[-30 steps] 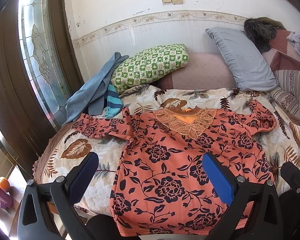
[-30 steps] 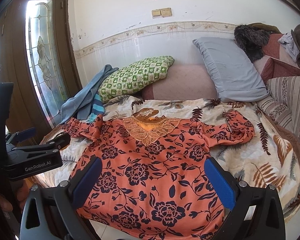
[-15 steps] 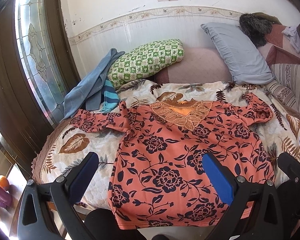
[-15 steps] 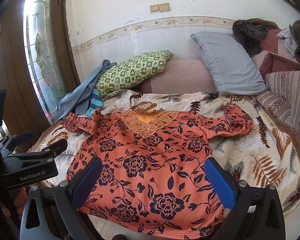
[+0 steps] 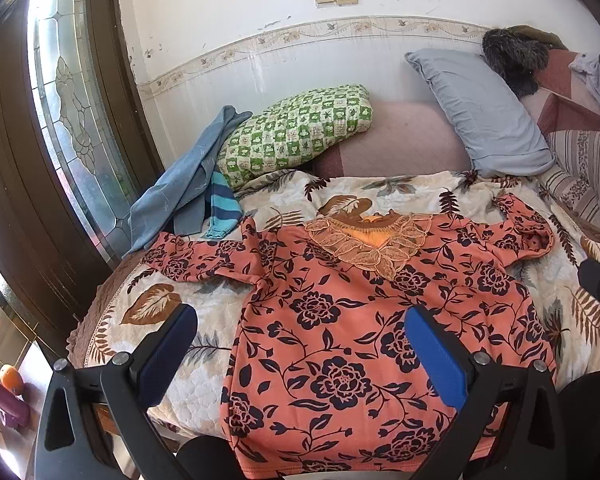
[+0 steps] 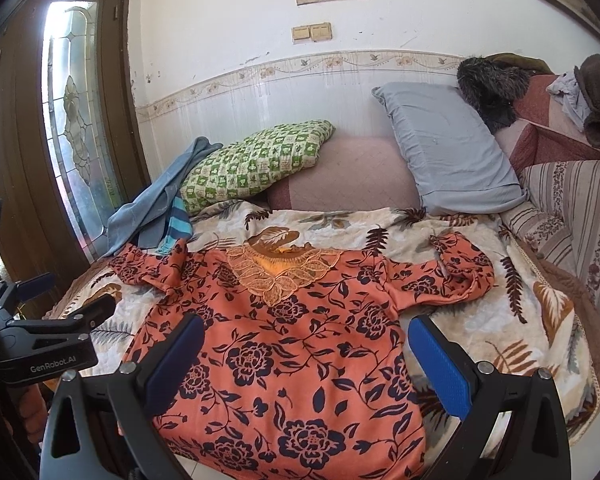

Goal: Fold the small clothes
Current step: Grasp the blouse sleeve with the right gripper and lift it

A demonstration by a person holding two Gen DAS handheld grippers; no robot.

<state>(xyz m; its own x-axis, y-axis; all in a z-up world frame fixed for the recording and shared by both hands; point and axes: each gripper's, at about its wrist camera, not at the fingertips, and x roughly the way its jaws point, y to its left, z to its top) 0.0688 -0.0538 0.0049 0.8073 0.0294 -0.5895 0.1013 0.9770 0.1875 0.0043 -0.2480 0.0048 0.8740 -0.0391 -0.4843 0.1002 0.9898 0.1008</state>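
Note:
An orange blouse with dark flowers (image 5: 352, 320) (image 6: 292, 344) lies flat, face up, on the leaf-print bedspread (image 5: 204, 304) (image 6: 500, 328). Its lace neckline (image 5: 372, 240) points toward the wall and both sleeves are spread sideways. Its hem hangs over the near bed edge. My left gripper (image 5: 300, 344) is open and empty, above the blouse's lower left side. My right gripper (image 6: 306, 350) is open and empty, above the blouse's lower middle. The left gripper also shows at the left edge of the right wrist view (image 6: 48, 336).
A blue garment (image 5: 184, 184) and a striped teal piece (image 5: 222, 208) lie at the bed's far left. A green checked pillow (image 5: 296, 132) and a grey pillow (image 5: 480, 112) lean on the wall. Striped bedding (image 6: 572, 208) is piled at right. A glass door (image 5: 72, 120) stands left.
Both grippers have pulled back and risen a little, so more of the wall and bed show. The blouse has not moved. Both grippers stay open.

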